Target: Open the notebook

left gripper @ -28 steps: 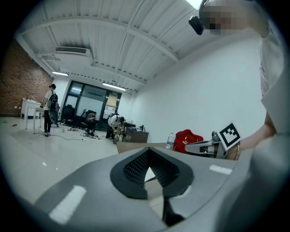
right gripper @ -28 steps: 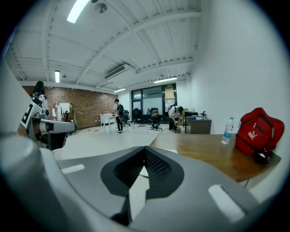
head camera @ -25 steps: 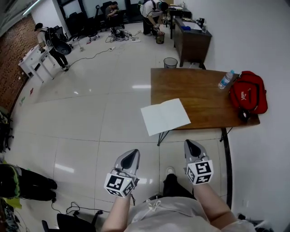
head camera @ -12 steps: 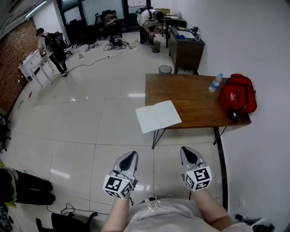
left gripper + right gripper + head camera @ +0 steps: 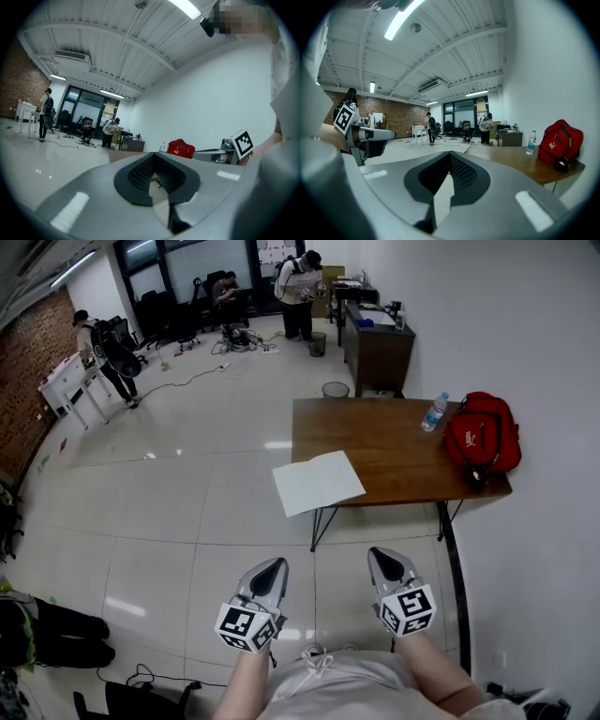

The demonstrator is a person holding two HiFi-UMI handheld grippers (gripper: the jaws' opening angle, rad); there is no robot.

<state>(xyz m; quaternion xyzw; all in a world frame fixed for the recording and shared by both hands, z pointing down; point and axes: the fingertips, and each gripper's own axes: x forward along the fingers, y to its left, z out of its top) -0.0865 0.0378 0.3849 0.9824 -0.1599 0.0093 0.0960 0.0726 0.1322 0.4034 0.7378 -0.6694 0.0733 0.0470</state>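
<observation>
A white notebook (image 5: 317, 482) lies flat on the front left corner of the brown table (image 5: 375, 442), and its near edge overhangs the table. A faint fold line runs across its middle. My left gripper (image 5: 271, 566) and right gripper (image 5: 382, 557) hang side by side close to my body, over the floor and well short of the table. Both are shut with nothing between the jaws. The left gripper view shows its jaws (image 5: 154, 180) closed, pointing at the table. The right gripper's jaws (image 5: 445, 176) are closed too.
A red bag (image 5: 483, 437) and a water bottle (image 5: 431, 413) sit at the table's far right. Behind it are a waste bin (image 5: 335, 390) and a dark desk (image 5: 375, 338). Several people stand at the back. Cables (image 5: 150, 673) lie on the floor at my left.
In the head view the table and notebook have drifted left and a little farther off. Both grippers stay shut near my body, nearly unmoved.
</observation>
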